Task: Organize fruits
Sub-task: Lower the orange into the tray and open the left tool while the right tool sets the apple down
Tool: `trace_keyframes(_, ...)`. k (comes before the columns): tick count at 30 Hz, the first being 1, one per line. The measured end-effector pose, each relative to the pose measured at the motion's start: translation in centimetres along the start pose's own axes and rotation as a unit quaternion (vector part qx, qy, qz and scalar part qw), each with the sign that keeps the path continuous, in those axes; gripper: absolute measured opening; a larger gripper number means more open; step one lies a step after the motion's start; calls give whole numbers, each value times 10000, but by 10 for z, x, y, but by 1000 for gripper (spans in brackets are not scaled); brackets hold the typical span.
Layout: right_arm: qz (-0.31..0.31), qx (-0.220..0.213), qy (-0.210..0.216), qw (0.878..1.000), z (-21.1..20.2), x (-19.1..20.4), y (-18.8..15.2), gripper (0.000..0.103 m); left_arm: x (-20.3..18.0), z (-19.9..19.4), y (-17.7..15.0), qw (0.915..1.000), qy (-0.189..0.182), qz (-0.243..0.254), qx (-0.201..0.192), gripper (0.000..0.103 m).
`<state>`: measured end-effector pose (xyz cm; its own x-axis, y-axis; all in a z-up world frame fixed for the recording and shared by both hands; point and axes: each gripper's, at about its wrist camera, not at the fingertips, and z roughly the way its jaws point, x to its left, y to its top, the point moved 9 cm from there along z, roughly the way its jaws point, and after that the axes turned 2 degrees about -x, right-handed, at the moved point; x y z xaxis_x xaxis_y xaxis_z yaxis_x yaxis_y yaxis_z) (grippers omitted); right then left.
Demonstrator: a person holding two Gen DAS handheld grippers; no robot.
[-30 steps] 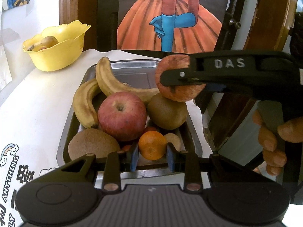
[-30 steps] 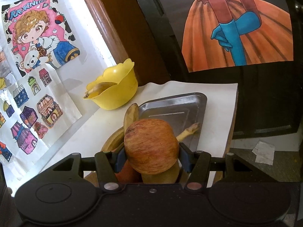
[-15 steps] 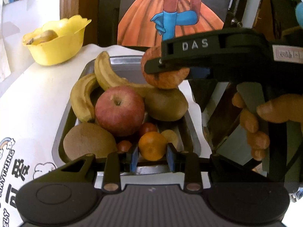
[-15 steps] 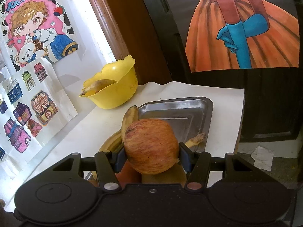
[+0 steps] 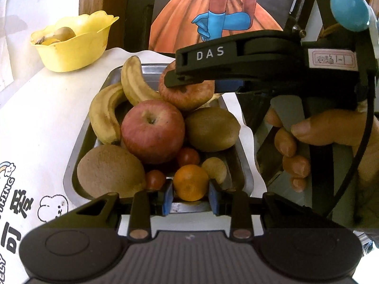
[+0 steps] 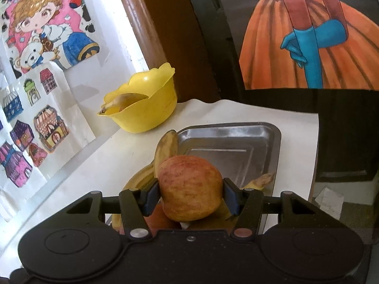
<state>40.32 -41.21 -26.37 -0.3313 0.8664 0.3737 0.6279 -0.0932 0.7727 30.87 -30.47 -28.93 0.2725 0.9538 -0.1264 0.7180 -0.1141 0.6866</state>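
yellow bowl (image 6: 151,108), red-streaked apple (image 6: 190,188), silver tray (image 6: 236,139)

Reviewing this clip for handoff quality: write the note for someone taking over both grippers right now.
Right gripper: shut on a yellowish-red apple, held above the metal tray.
Left gripper: shut on a small orange at the tray's near end.
In the tray: two bananas, a red apple, kiwis, small tomatoes.
Yellow bowl already holds a banana.
Left: most fruit remains unsorted; where either held fruit goes isn't shown.
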Motion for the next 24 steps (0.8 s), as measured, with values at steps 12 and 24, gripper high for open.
trace_keyframes(12,54,-22,10,10000,14,-2,9,59,4,1,0,10000,-53,-69,15,37)
trace_keyframes(24,107,71,-12,9999,16,-4,8,71,2,-4,-1,9999,-130,-16,-45,57)
